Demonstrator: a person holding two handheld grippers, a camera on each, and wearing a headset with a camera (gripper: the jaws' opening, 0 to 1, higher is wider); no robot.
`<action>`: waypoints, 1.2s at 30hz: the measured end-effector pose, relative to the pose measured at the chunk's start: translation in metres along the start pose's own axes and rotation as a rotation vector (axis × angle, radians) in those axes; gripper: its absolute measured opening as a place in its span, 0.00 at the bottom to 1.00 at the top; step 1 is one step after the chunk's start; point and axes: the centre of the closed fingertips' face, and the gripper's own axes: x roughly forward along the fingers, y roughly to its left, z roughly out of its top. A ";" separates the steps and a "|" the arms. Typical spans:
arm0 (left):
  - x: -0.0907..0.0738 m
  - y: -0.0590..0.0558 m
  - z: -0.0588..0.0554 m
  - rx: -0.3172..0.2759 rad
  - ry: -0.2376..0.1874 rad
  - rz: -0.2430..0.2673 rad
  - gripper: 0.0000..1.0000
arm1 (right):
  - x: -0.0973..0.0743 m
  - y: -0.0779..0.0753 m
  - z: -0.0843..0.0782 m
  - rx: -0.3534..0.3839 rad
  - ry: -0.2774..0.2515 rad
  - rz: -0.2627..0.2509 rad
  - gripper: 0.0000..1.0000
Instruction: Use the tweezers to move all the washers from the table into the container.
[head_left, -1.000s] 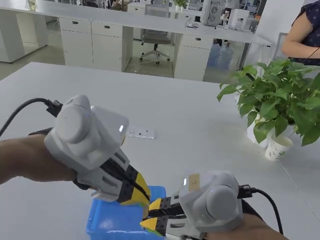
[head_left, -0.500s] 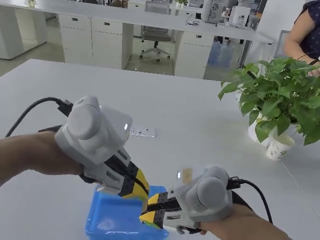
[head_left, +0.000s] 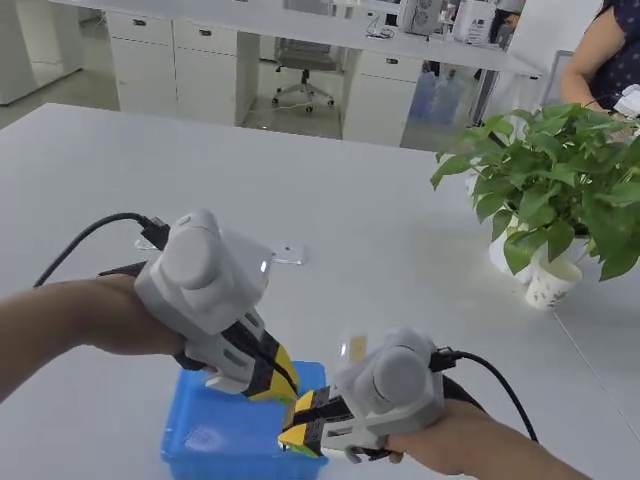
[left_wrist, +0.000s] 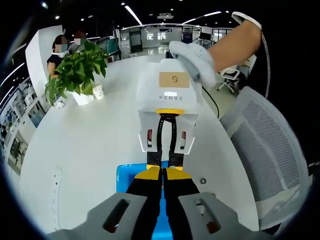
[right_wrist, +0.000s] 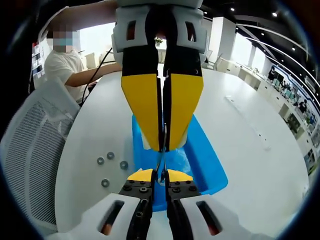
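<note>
Washers (right_wrist: 110, 155): four lie loose on the bare table (right_wrist: 80, 140), at the near side of the blue container (right_wrist: 205, 165); its interior is partly hidden.

Risk: small flat rings will likely skid or flip off the tips of the tweezers (right_wrist: 162, 160). That thin strip could also twist, since the right gripper (right_wrist: 161, 175) clamps it only at its jaw tips, pressed together.

Left gripper (right_wrist: 162, 146): jaws drawn together, facing the right one. Cannot tell whether they pinch the strip too.

Both grippers hang over the container's near part. The washers sit just beside it, nearer, untouched.
</note>
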 end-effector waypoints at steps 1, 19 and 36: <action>0.001 0.000 -0.001 0.000 0.000 0.000 0.03 | 0.001 0.000 -0.001 0.002 0.003 0.001 0.08; 0.008 0.005 -0.007 -0.021 -0.005 0.000 0.03 | 0.005 -0.003 -0.010 -0.006 0.035 0.001 0.10; -0.005 0.003 0.004 -0.007 -0.009 0.003 0.03 | -0.007 -0.003 0.003 -0.024 0.009 -0.025 0.11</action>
